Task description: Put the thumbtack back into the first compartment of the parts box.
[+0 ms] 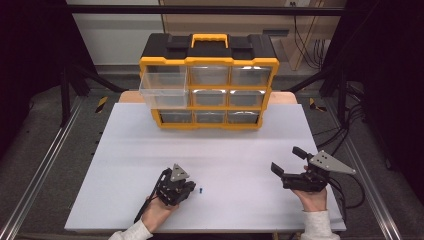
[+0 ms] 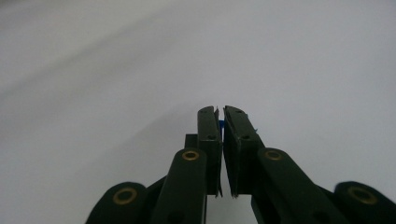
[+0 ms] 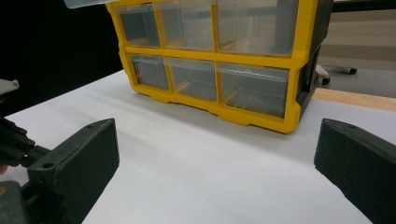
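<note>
My left gripper (image 1: pixel 194 188) lies low on the white board near its front edge. In the left gripper view its jaws stand almost together (image 2: pixel 220 109) with a small blue piece (image 2: pixel 221 125) pinched between them. From above, that blue piece (image 1: pixel 201 190) pokes out at the tip. My right gripper (image 1: pixel 285 158) hovers at the front right, wide open and holding nothing (image 3: pixel 217 135). It faces the yellow and black drawer organizer (image 1: pixel 210 55), whose frame (image 3: pixel 299 56) stands close ahead.
The organizer stands at the back of the white board (image 1: pixel 225 145) with three rows of clear drawers. Its top left drawer (image 1: pixel 162 85) is pulled out toward me. Metal rails and dark floor flank the board. Cables hang at the right.
</note>
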Demonstrator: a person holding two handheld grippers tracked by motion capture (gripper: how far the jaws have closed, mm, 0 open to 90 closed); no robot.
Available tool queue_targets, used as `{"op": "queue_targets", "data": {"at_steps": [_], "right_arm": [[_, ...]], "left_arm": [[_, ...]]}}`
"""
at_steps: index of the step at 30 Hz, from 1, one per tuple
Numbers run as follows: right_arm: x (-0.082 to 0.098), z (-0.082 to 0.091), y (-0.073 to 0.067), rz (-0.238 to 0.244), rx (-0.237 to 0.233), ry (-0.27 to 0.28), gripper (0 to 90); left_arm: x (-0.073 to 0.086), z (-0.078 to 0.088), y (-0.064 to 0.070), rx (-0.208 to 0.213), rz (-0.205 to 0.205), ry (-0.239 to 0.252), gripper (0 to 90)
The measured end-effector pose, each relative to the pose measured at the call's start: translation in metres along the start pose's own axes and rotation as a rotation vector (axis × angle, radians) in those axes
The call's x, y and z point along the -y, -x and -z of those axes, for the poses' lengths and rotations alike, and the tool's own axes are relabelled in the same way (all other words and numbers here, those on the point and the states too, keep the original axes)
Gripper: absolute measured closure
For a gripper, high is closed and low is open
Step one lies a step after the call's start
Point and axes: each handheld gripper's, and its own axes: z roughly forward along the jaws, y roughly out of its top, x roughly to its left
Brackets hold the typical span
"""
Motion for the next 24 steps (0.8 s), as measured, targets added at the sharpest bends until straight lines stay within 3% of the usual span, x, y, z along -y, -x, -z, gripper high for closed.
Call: {"op": "queue_targets", "data": {"at_steps": [24], "right_arm": [[0.000,0.000,0.000,0.000,0.003,-0.003,0.5]], "left_arm": [[-0.011,0.029,-0.015,0.003,0.008,0.076,85.1]]}}
